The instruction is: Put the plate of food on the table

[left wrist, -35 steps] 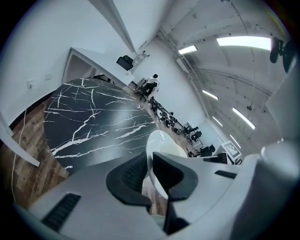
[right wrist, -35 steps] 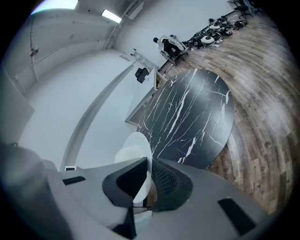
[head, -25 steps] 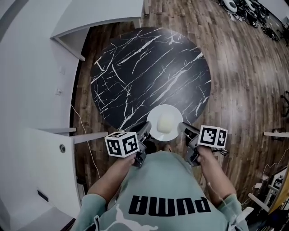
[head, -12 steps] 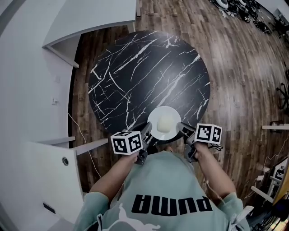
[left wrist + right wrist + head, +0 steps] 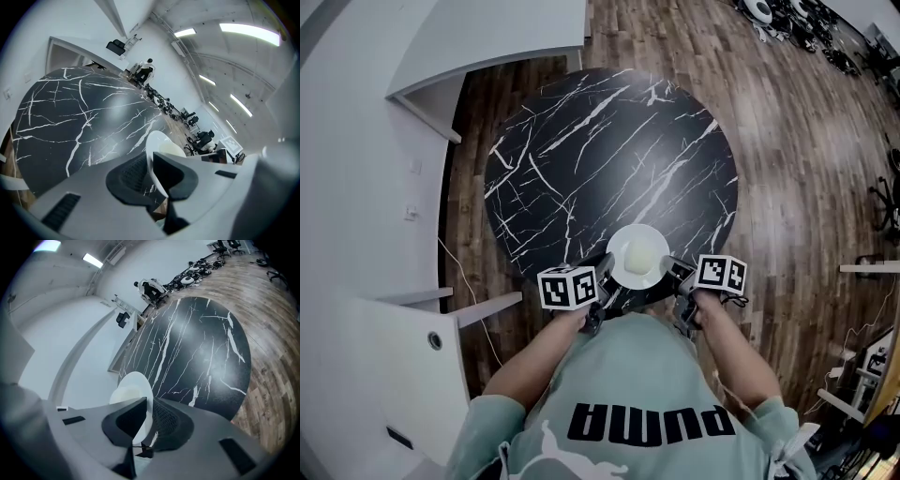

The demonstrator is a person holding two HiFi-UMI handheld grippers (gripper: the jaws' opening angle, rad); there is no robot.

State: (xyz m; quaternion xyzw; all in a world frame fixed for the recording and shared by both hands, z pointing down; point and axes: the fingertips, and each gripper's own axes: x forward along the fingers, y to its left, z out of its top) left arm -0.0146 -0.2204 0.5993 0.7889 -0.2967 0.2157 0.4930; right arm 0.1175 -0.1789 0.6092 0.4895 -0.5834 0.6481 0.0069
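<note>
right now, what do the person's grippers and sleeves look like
The left gripper and right gripper have grey bodies, black textured jaw pads and a white cube with black square markers. The person wears a pale green sweatshirt with black lettering.

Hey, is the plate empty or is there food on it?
Not empty: a pale mound of food lies on the white plate. What food it is, cannot tell.

Arms bent close in, left gripper and right gripper both clamped on the plate rim.
</note>
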